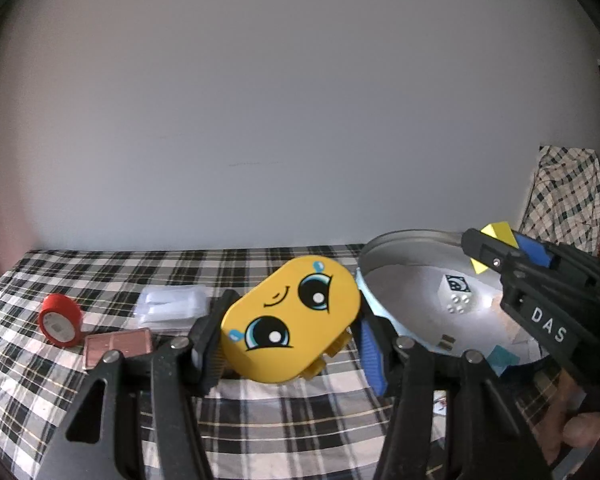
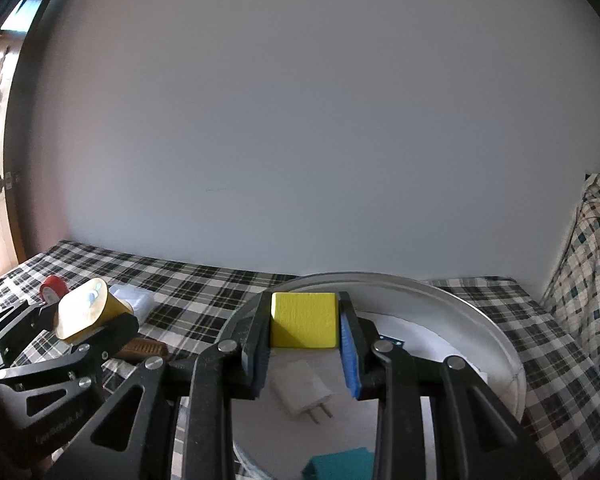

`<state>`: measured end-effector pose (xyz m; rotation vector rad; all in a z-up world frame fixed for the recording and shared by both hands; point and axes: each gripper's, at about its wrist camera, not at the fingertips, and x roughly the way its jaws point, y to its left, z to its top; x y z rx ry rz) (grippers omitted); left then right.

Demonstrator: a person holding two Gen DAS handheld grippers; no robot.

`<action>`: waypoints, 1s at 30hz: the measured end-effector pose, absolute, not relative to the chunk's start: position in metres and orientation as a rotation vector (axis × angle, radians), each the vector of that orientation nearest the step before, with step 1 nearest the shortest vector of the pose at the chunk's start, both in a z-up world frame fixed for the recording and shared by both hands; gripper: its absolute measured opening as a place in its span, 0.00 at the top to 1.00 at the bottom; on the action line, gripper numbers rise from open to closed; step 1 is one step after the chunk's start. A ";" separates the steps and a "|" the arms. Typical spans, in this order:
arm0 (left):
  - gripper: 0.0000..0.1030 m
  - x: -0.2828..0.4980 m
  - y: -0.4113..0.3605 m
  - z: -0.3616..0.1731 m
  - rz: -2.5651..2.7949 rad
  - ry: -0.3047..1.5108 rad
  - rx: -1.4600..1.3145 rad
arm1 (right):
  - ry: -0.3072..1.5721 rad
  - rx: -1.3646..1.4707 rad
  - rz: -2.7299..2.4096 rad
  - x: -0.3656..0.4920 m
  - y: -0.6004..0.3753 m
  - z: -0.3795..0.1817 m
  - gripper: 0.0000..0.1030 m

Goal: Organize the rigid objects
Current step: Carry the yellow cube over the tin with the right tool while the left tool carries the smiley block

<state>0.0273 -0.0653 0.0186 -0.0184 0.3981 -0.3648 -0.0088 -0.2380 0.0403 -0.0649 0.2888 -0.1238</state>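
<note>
Gripping a yellow face-printed case (image 1: 290, 320), our left gripper (image 1: 288, 336) holds it clenched between its pads, lifted above the checked cloth (image 1: 260, 408). At about three o'clock from it, our right gripper (image 2: 304, 332) is clamped on a yellow block (image 2: 303, 320) over the round metal tray (image 2: 480, 320). A white charger plug (image 2: 302, 394), a die (image 1: 456, 300) and a teal piece (image 2: 340, 466) lie inside the tray. Toward nine o'clock, a red tape roll (image 1: 60, 320), a pink compact (image 1: 118, 346) and a clear packet (image 1: 170, 306) rest on the cloth.
</note>
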 end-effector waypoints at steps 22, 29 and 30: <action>0.47 0.030 -0.132 0.024 -0.458 0.415 -0.028 | 0.287 -0.052 -0.222 -0.010 -0.296 0.044 0.69; 0.47 0.027 -0.154 0.024 -0.480 0.418 -0.020 | 0.295 -0.042 -0.265 -0.007 -0.319 0.044 0.69; 0.47 0.027 -0.157 0.024 -0.481 0.420 -0.021 | 0.296 -0.040 -0.271 -0.007 -0.321 0.044 0.69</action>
